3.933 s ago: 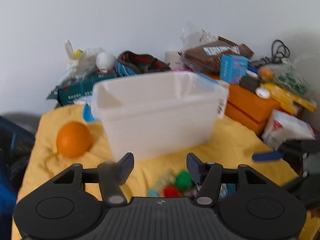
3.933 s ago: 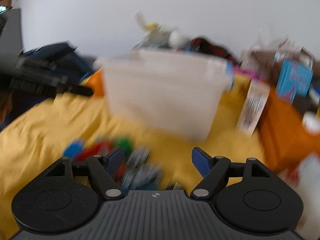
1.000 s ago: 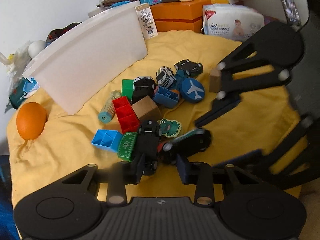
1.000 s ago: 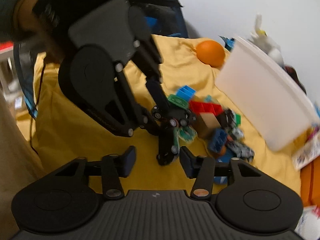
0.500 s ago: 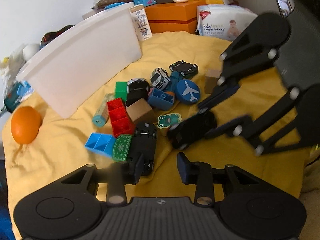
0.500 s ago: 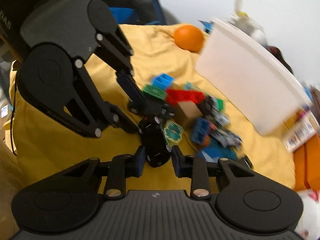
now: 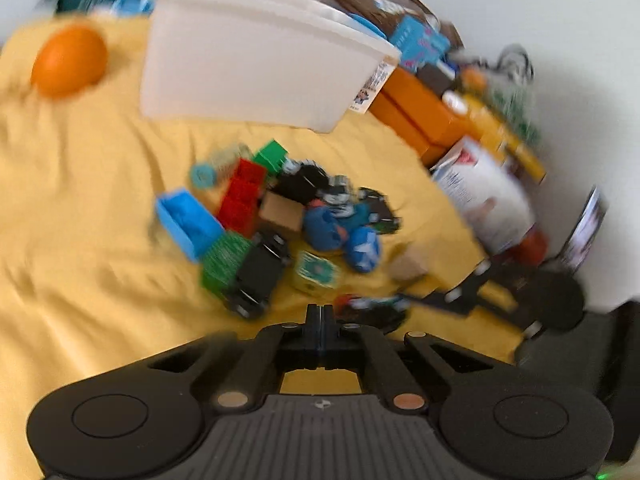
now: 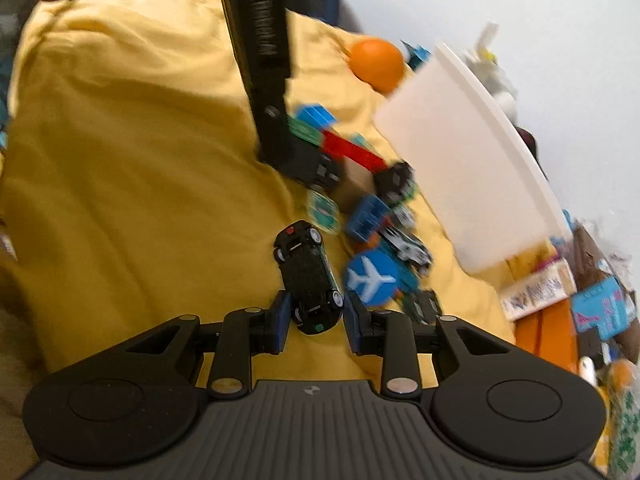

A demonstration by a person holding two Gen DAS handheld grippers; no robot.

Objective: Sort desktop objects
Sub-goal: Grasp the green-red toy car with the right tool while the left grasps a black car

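Gripping a black car [image 8: 308,276], the right gripper [image 8: 314,318] has its two pads against the car's rear flanks, above the near edge of the yellow cloth [image 8: 120,152]. We see the car's nose pointing away toward the toy pile [image 8: 360,200]. The left gripper [image 7: 320,322] has its fingers pressed together with nothing between them; in the right wrist view it reaches down from the top, its tip at a second black car [image 8: 316,170]. The pile, mid-cloth, includes a red brick [image 7: 242,192], a blue brick [image 7: 186,222], a green brick [image 7: 272,156], a brown cube [image 7: 282,212] and a blue airplane disc [image 8: 372,278]. A white bin [image 7: 256,60] stands behind the pile toward the far edge. An orange [image 7: 68,60] lies near the far left corner, beside the bin. Boxes [image 7: 420,108] crowd the right edge; their details are blurred.
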